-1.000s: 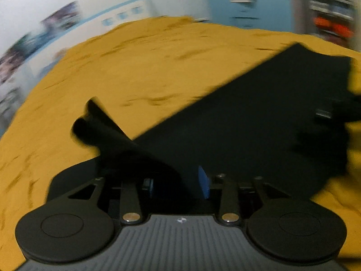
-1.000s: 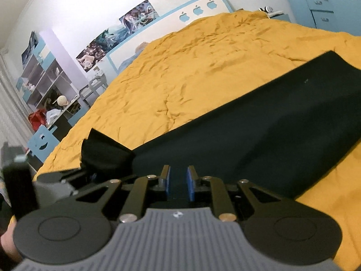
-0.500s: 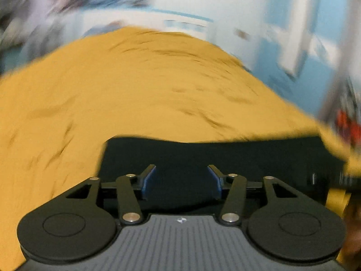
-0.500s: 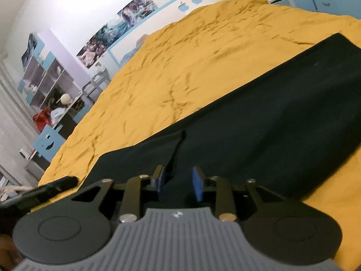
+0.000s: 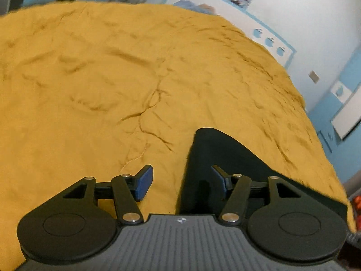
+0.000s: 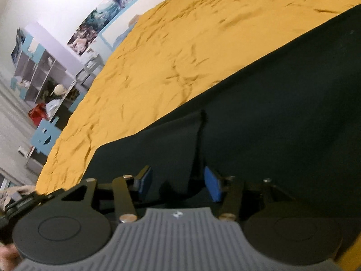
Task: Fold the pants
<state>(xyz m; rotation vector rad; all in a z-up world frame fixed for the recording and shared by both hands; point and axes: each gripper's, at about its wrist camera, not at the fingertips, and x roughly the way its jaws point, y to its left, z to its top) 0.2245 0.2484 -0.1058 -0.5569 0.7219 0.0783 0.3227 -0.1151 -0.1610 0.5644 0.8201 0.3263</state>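
Black pants lie flat on a yellow bedspread. In the right wrist view they fill the right and lower part, with a raised crease running up from between my fingers. My right gripper is open and empty just above the cloth near its end. In the left wrist view only one end of the pants shows, at lower right. My left gripper is open and empty, its right finger over the pants' edge and its left finger over the bare bedspread.
The bed's white and blue headboard stands at the far side. Shelves with clutter and a blue chair stand left of the bed. A blue cabinet is to the right.
Both grippers have opened and let go of the pants' end, which now lies flat. The left gripper has swung left, so the pants sit at its right edge.
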